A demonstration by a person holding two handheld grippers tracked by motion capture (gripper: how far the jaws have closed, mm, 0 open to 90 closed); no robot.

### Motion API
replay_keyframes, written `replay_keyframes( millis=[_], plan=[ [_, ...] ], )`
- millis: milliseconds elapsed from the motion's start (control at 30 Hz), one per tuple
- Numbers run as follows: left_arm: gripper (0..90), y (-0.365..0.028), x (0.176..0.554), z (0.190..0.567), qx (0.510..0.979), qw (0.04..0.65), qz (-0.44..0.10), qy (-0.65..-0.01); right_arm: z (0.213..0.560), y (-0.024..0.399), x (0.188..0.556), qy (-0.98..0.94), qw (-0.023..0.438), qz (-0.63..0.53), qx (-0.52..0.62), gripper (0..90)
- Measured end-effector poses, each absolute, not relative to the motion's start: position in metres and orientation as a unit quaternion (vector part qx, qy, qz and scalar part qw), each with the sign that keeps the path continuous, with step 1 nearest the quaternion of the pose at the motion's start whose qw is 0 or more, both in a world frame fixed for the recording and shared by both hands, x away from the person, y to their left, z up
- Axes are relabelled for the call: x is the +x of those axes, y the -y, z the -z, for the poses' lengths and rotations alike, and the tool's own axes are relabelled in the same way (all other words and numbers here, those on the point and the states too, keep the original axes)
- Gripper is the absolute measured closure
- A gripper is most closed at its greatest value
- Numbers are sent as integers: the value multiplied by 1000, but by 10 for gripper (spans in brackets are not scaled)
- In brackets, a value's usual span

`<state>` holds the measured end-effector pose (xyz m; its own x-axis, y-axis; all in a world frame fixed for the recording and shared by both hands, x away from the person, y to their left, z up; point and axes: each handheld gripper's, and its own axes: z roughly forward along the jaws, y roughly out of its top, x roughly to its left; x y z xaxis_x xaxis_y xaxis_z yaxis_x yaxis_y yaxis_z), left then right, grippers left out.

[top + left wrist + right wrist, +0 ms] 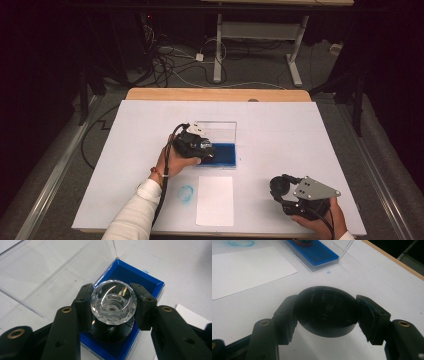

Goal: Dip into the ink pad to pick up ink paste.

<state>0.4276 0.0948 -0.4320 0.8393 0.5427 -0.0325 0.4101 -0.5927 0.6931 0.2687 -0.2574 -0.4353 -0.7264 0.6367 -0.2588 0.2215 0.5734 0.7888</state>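
A stamp with a clear faceted knob (113, 302) and a black base (110, 333) stands on the blue ink pad (143, 282). My left gripper (113, 311) is shut on the knob, one pad on each side. In the high view that left gripper (201, 148) sits over the left end of the ink pad (225, 154). My right gripper (325, 322) is shut on a black round cap (327, 307), held just above the table. From above, the right gripper (281, 189) is near the front right edge.
The ink pad's clear lid (220, 131) stands open behind it. A white paper sheet (215, 200) lies in front of the pad, with a blue ring mark (186, 193) on the white table cover (300, 130) to its left. Cables and a desk frame (255, 35) lie beyond.
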Motion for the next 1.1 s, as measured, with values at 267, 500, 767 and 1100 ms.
replay_keyframes(
  millis=[267,500,767,1100],
  plan=[
    [548,-98,430,433,885,370,-81,-269,435,257,270,-844,268,-387,256,377],
    [548,-97,429,433,887,366,-85,-268,435,257,274,-844,266,-389,258,377],
    [548,-94,426,432,888,360,-96,-271,436,255,275,-846,263,-388,255,377],
    [548,-95,424,429,888,355,-100,-276,436,255,276,-846,262,-388,256,377]
  ],
)
